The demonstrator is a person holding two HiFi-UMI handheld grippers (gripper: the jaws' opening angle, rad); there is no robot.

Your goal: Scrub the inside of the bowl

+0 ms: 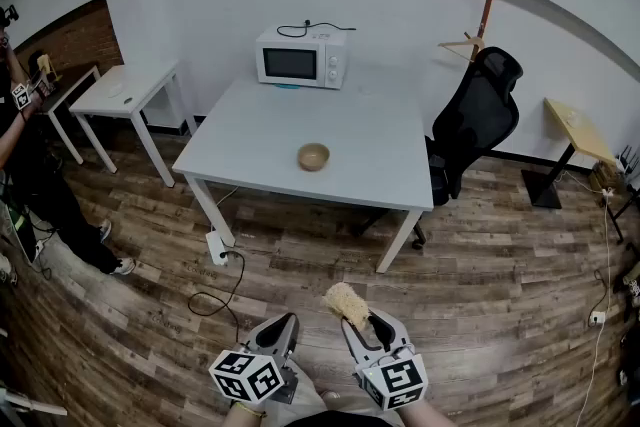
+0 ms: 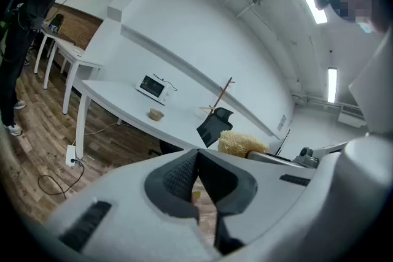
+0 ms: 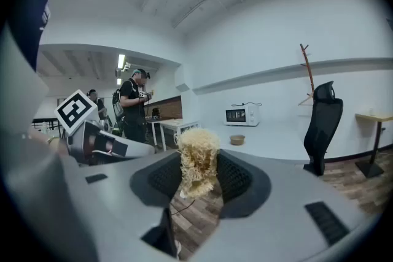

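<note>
Two tools: left gripper (image 1: 288,323) closed, empty; right gripper (image 1: 367,325) clamps my scrubber (image 1: 347,303).
Bowl (image 1: 313,156): near table's (image 1: 250,130) front edge, far off.
Approach: I'd steady the rim, then press inside.

We logged left gripper (image 1: 284,327) and right gripper (image 1: 366,325): pale grey shells, dark ribbed pads (image 2: 178,176). Each carried a white cube (image 1: 246,377) with black square markers.

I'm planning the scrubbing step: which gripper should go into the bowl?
Right. The right gripper clamps the scrubber; the left gripper is shut and empty. The bowl sits on the table, well ahead of both.
</note>
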